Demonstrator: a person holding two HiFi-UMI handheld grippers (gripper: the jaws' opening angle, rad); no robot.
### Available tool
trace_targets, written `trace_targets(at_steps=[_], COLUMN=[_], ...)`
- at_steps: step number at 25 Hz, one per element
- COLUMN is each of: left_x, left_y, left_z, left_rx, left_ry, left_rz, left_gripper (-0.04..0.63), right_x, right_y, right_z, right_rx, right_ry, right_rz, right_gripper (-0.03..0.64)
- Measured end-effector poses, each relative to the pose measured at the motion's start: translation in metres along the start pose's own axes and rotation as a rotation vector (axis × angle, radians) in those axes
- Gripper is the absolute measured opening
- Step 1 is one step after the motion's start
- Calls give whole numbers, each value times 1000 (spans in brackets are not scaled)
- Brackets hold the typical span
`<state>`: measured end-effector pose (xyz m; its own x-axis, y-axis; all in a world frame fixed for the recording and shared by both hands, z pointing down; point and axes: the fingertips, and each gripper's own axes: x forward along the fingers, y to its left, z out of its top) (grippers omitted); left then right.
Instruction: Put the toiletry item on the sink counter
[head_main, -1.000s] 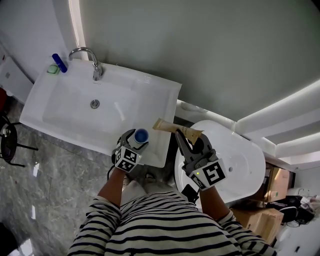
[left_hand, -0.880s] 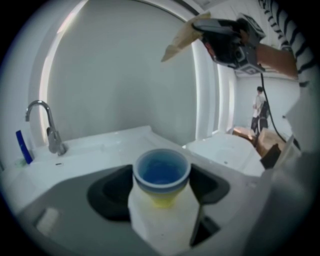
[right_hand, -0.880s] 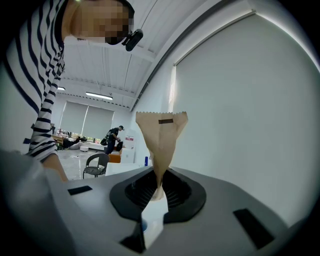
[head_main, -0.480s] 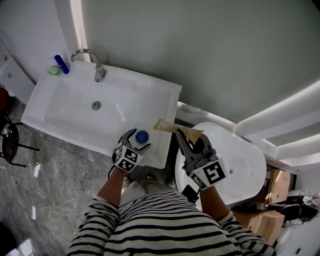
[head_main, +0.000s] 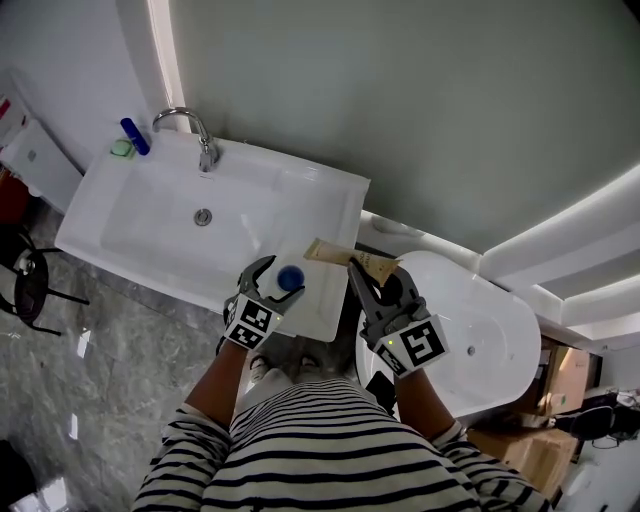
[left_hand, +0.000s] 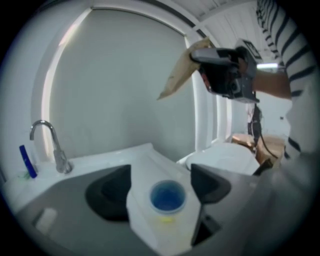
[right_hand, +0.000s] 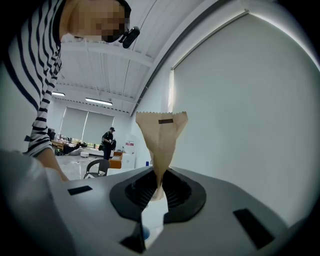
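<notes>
Now the left gripper is tilting down, open round the bottle; the right gripper, level, is squeezing a tan tube.

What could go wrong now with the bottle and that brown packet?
1. The left tool has just been opening its jaws, and the bottle stands between them untouched, near the front corner of the counter. A sideways bump while the tool pulls away might tip the bottle or knock it off.
2. The right tool pinches the brown packet only by its narrow end, so the packet might slip out or flop over.
</notes>
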<state>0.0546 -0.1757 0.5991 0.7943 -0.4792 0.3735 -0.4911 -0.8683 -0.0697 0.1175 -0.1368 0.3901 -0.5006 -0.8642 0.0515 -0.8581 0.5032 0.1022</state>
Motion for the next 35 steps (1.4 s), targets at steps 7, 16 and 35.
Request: trace_targets(at_steps=[7,16,35], left_x=[-30,-60,-125], left_y=[9,8,-1], left_z=[35,59,87], left_rx=[-10,-49,-45], left_ry=[-53,-98,-216], left_rz=[22,23,108], left_gripper=[250,9,6], right_x=[7,19,29], right_y=[4,6,23], right_z=[-5,-20,-58], right_rx=[-2,-4,4], right_ry=[9,28,119], right_rz=[15,31,79], right_gripper=[28,29,28])
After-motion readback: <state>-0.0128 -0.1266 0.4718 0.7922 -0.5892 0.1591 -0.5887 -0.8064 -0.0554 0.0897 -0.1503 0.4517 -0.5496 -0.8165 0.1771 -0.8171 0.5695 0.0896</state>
